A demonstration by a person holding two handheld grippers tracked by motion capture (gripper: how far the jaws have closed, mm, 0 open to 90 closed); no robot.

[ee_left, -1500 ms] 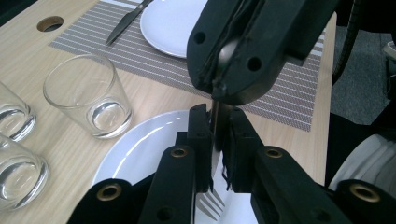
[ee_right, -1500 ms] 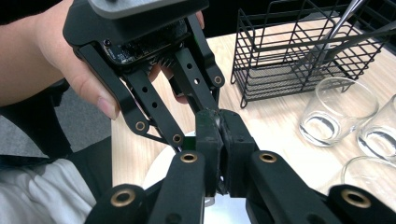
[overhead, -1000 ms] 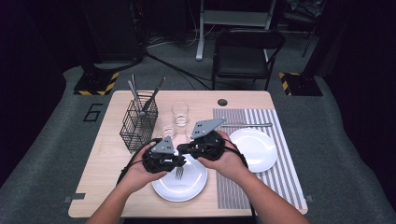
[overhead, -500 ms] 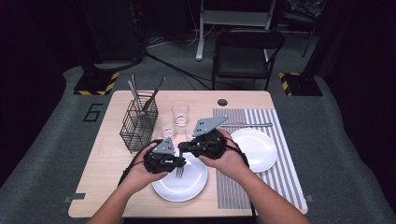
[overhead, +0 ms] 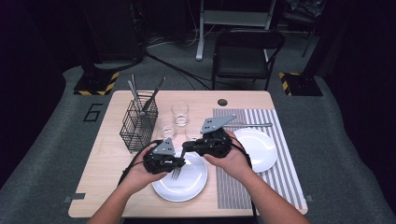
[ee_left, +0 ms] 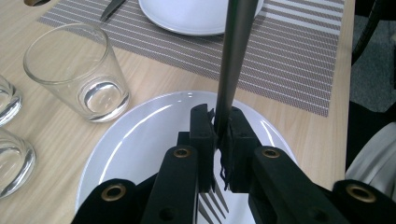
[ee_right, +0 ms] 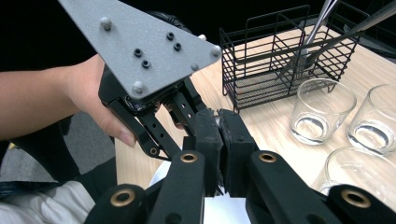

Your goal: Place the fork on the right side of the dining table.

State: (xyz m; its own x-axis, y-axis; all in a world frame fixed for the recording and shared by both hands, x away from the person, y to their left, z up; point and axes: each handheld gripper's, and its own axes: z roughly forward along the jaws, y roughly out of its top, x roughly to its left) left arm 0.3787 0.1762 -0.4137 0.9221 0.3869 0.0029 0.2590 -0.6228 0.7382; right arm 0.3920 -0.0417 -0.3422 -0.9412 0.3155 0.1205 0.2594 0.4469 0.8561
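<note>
Two grippers met over the near white plate [overhead: 187, 184] at the front of the wooden table [overhead: 107, 158]. We held the left gripper [overhead: 180, 162] with its jaws pressed on the neck of a fork [ee_left: 232, 70]; they had just been closing that last bit onto it. In the left gripper view the fork's handle rose up and away between the pads, while its tines [ee_left: 212, 203] hung below the jaws over the plate. We kept the right gripper [overhead: 186, 148] just beside the left one, its jaws pressed together; in the right gripper view we could not tell whether the fork's handle lay between them. Three empty glasses [ee_right: 322, 109] stood near, behind the plate, next to a black wire basket [overhead: 139, 123] holding upright cutlery. A second white plate [overhead: 259, 147] lay on the striped placemat [overhead: 275, 177] to our right.
</note>
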